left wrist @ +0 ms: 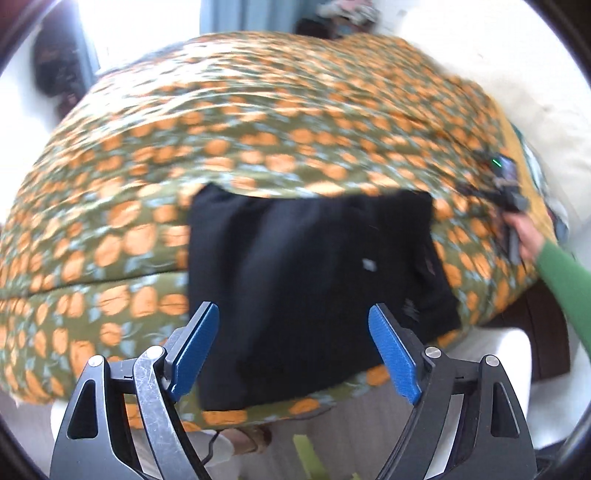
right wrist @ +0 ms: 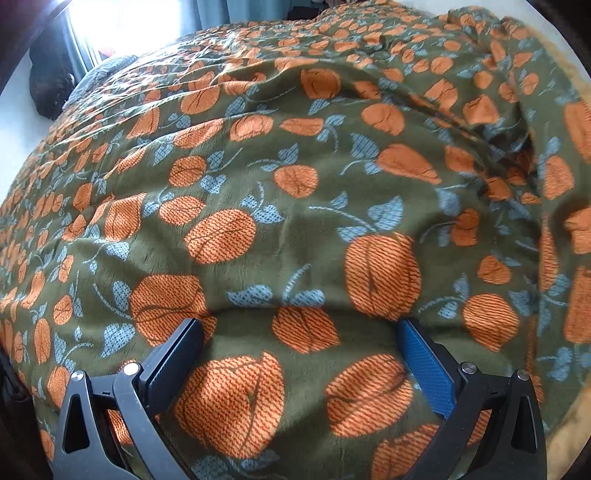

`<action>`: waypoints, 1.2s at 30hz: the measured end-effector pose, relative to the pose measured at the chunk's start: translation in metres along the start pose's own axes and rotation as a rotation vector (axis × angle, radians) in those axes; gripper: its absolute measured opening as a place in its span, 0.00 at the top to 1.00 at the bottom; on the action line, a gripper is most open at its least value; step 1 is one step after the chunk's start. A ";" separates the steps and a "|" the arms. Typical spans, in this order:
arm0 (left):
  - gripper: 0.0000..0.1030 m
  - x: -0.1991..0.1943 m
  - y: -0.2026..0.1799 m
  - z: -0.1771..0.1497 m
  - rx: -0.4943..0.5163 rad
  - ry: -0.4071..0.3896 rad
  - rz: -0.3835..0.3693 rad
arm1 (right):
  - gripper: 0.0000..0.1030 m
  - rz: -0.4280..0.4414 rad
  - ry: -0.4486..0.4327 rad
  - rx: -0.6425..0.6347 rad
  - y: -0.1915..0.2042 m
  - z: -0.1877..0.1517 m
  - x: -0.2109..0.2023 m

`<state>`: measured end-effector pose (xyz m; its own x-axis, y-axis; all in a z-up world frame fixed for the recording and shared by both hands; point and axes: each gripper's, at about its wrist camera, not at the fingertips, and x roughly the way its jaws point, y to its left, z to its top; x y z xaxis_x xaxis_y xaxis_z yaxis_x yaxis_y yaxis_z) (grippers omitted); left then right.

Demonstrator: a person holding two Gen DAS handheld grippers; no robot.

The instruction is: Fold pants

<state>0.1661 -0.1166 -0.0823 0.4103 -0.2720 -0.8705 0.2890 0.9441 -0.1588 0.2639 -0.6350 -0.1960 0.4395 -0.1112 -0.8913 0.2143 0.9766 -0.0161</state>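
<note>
place: home bedroom | evidence: bed under an olive blanket [right wrist: 295, 229] printed with orange fruit | bright window [left wrist: 140, 26] with blue curtain [left wrist: 251, 14] behind it

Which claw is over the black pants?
The left claw: its open blue fingers frame the folded pants. The right claw, also open, sees only the orange-patterned blanket.

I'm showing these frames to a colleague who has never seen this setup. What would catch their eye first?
The olive-green blanket printed with orange fruit and blue leaves fills both views. On it, near the bed's front edge, lies a black pair of pants folded into a rectangle, ahead of the open left gripper.
</note>
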 end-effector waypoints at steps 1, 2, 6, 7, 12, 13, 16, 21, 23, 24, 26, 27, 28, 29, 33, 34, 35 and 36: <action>0.18 -0.001 0.008 0.000 -0.028 -0.005 0.006 | 0.00 -0.057 -0.036 0.000 0.003 -0.003 -0.011; 0.18 -0.001 0.015 0.000 -0.054 -0.010 0.005 | 0.00 -0.087 -0.079 0.001 0.006 -0.007 -0.024; 0.18 -0.002 0.027 -0.001 -0.101 -0.027 -0.020 | 0.00 -0.002 -0.220 0.009 0.025 -0.033 -0.081; 0.18 -0.003 0.029 0.000 -0.101 -0.035 -0.024 | 0.00 0.040 -0.244 0.006 0.031 -0.042 -0.094; 0.17 -0.013 0.024 0.002 -0.079 -0.079 -0.032 | 0.00 0.301 -0.274 0.015 0.063 -0.095 -0.147; 0.17 -0.014 0.023 0.002 -0.071 -0.086 -0.031 | 0.00 0.329 -0.266 0.027 0.066 -0.107 -0.153; 0.17 -0.020 0.023 0.000 -0.058 -0.105 -0.027 | 0.00 0.386 -0.238 0.065 0.079 -0.138 -0.170; 0.17 -0.028 0.036 -0.005 -0.081 -0.118 -0.027 | 0.01 0.376 -0.202 0.008 0.108 -0.175 -0.195; 0.17 -0.031 0.043 -0.006 -0.105 -0.120 -0.026 | 0.02 0.358 -0.204 -0.065 0.120 -0.184 -0.203; 0.17 -0.034 0.048 -0.008 -0.120 -0.129 -0.029 | 0.04 0.355 -0.208 -0.104 0.126 -0.187 -0.207; 0.14 -0.039 0.056 -0.011 -0.151 -0.150 -0.030 | 0.05 0.421 -0.214 -0.172 0.136 -0.189 -0.215; 0.12 -0.040 0.060 -0.013 -0.166 -0.158 -0.027 | 0.06 0.474 -0.214 -0.196 0.141 -0.189 -0.218; 0.12 -0.041 0.063 -0.015 -0.182 -0.164 -0.026 | 0.08 0.540 -0.204 -0.217 0.146 -0.189 -0.220; 0.12 -0.040 0.066 -0.017 -0.199 -0.165 -0.028 | 0.11 0.599 -0.186 -0.239 0.154 -0.189 -0.219; 0.12 -0.029 0.074 -0.024 -0.232 -0.124 -0.045 | 0.19 0.667 -0.100 -0.330 0.193 -0.186 -0.200; 0.12 -0.029 0.075 -0.025 -0.232 -0.123 -0.044 | 0.19 0.676 -0.087 -0.335 0.201 -0.186 -0.196; 0.12 -0.027 0.075 -0.026 -0.230 -0.124 -0.042 | 0.19 0.693 -0.075 -0.333 0.208 -0.184 -0.191; 0.12 -0.027 0.075 -0.027 -0.227 -0.123 -0.041 | 0.19 0.717 -0.058 -0.326 0.212 -0.182 -0.185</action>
<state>0.1530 -0.0332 -0.0832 0.5086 -0.3187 -0.7998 0.1115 0.9455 -0.3059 0.0697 -0.3742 -0.1169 0.4202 0.5657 -0.7095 -0.4016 0.8171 0.4137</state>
